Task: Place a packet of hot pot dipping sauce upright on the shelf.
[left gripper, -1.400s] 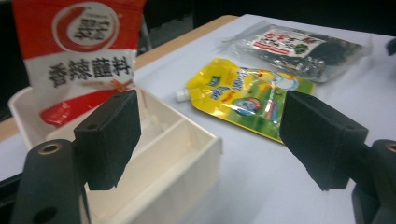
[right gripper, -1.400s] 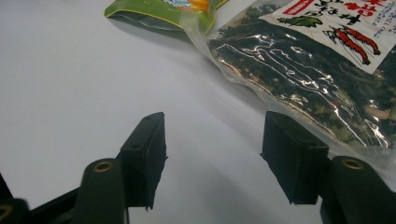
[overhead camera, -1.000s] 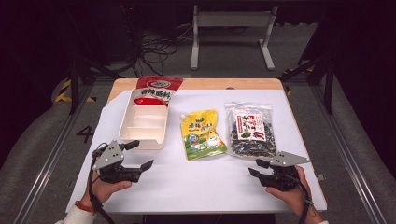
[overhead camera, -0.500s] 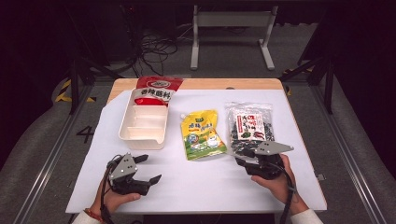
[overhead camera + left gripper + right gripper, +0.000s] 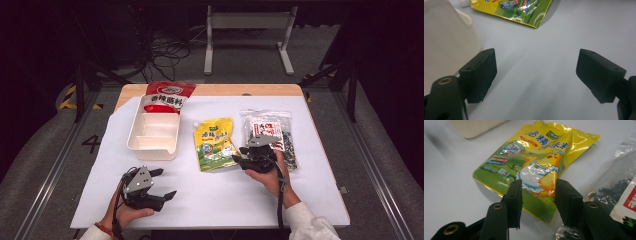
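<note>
Left to right: my left gripper (image 5: 162, 184), jaws wide, empty, on bare sheet near the white divided plastic tray (image 5: 153, 134). My right gripper (image 5: 240, 155), half-open, straddles the glossy yellow-green pouch (image 5: 214, 143) edge, ungripped. Nothing packed yet, I judge.

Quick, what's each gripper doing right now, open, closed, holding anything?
Left gripper: open wide, empty, over bare table.
Right gripper: open, holding nothing, jaws at the yellow pouch's edge.
</note>
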A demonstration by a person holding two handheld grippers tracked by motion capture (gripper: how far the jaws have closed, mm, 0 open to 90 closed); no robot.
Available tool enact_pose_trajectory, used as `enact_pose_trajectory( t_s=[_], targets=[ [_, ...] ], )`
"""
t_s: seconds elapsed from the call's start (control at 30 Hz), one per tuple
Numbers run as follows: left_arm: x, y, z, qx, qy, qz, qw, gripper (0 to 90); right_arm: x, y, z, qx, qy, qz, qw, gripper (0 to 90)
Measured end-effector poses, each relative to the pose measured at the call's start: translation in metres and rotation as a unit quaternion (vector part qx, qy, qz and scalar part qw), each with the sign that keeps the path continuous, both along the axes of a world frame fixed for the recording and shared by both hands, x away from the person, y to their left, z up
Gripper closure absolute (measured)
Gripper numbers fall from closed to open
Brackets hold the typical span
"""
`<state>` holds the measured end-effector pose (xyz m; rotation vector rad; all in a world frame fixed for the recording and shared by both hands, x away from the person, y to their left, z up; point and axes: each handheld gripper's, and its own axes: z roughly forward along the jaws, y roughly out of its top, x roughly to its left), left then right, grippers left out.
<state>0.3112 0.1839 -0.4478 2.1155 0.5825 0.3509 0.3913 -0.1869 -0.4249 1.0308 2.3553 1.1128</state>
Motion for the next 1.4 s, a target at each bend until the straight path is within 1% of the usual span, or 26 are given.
enact_pose_trajectory(
  t_s=[0.13,0.17,0.2,0.23,0.33,0.37,0.4,0.43,0.47,0.5,0.53,0.57,0.6,0.67,0.83,0.97,1.0,1.03,1.1,1.17,1.2,1.23,1.3,1.33,1.37,1.4],
  targets=[
    [-0.001,-0.001,0.000,-0.001,0.000,-0.002,1.0000,17.9,0.011,0.007,-0.007,-0.008,0.015,-0.010,0.9998,54.3],
    [0.000,-0.001,0.000,-0.001,0.000,-0.002,1.0000,17.9,0.011,0.007,-0.007,-0.008,0.015,-0.010,0.9998,54.3],
    [-0.001,-0.001,0.000,-0.001,0.001,-0.003,1.0000,17.9,0.015,0.011,-0.011,-0.011,0.026,-0.010,0.9996,49.3],
    [-0.001,-0.001,0.000,-0.004,0.001,-0.002,1.0000,17.8,0.017,0.011,-0.012,-0.005,0.028,-0.011,0.9995,49.0],
    [-0.001,0.000,0.000,-0.003,0.002,-0.004,1.0000,17.9,0.019,0.013,-0.013,-0.002,0.033,-0.015,0.9993,46.8],
    [-0.001,-0.001,0.000,-0.002,0.004,-0.005,1.0000,17.9,0.022,0.015,-0.016,-0.001,0.050,-0.014,0.9986,40.0],
    [-0.001,-0.001,-0.001,0.000,0.003,-0.006,1.0000,17.9,0.023,0.016,-0.017,-0.001,0.058,-0.015,0.9982,38.9],
    [-0.001,-0.002,-0.001,0.001,0.003,-0.008,1.0000,17.9,0.025,0.017,-0.019,-0.006,0.066,-0.015,0.9977,38.2],
    [-0.001,-0.002,-0.001,0.001,0.003,-0.008,1.0000,17.9,0.025,0.017,-0.019,-0.006,0.066,-0.015,0.9977,38.2],
    [-0.001,-0.002,-0.001,0.003,0.003,-0.009,1.0000,17.9,0.026,0.017,-0.020,-0.006,0.072,-0.015,0.9973,37.6],
    [-0.001,-0.002,-0.001,0.002,0.003,-0.009,1.0000,17.9,0.027,0.017,-0.019,-0.004,0.086,-0.018,0.9961,38.0],
    [-0.001,-0.002,0.000,0.001,0.002,-0.010,0.9999,17.9,0.028,0.017,-0.019,-0.003,0.090,-0.016,0.9958,39.1],
    [-0.001,-0.002,-0.001,-0.001,0.003,-0.010,0.9999,17.9,0.028,0.017,-0.020,-0.008,0.093,-0.017,0.9955,39.9],
    [0.000,-0.002,-0.001,-0.001,0.004,-0.010,0.9999,17.9,0.028,0.019,-0.020,-0.013,0.095,-0.014,0.9953,40.4],
    [0.000,-0.003,0.000,-0.003,0.005,-0.010,0.9999,17.9,0.029,0.017,-0.021,-0.006,0.102,-0.015,0.9947,40.6],
    [0.000,-0.002,-0.001,0.001,0.004,-0.010,0.9999,17.9,0.028,0.017,-0.020,-0.011,0.101,-0.015,0.9947,39.2],
    [0.000,-0.002,-0.001,0.002,0.004,-0.010,0.9999,17.9,0.027,0.016,-0.018,-0.011,0.095,-0.015,0.9953,36.9],
    [0.000,-0.002,-0.001,-0.003,0.006,-0.009,0.9999,17.9,0.025,0.015,-0.015,-0.009,0.086,-0.014,0.9962,37.3],
    [0.001,-0.001,-0.001,0.001,0.007,-0.007,1.0000,17.9,0.018,0.009,-0.006,0.001,0.073,-0.003,0.9973,38.0],
    [0.001,-0.002,-0.002,0.002,0.007,-0.008,0.9999,17.9,0.013,0.002,0.000,-0.002,0.057,0.001,0.9984,38.5],
    [0.001,-0.002,-0.002,0.002,0.007,-0.008,0.9999,17.9,0.013,0.002,0.000,-0.002,0.057,0.001,0.9984,38.5],
    [0.001,-0.002,-0.002,0.003,0.006,-0.009,0.9999,17.9,0.008,-0.009,0.006,-0.005,0.043,-0.003,0.9990,38.3],
    [0.000,-0.003,-0.001,0.000,0.005,-0.010,0.9999,17.9,0.006,-0.019,0.010,-0.008,0.030,-0.013,0.9994,38.6],
    [0.000,-0.003,-0.001,0.001,0.005,-0.010,0.9999,17.9,0.004,-0.029,0.013,-0.005,0.022,-0.018,0.9996,38.9],
    [0.000,-0.003,-0.001,0.001,0.005,-0.010,0.9999,17.9,0.003,-0.038,0.015,-0.005,0.017,-0.026,0.9995,38.9],
    [0.000,-0.003,-0.001,0.001,0.005,-0.010,0.9999,17.9,0.003,-0.038,0.015,-0.005,0.017,-0.026,0.9995,38.9]
  ],
)
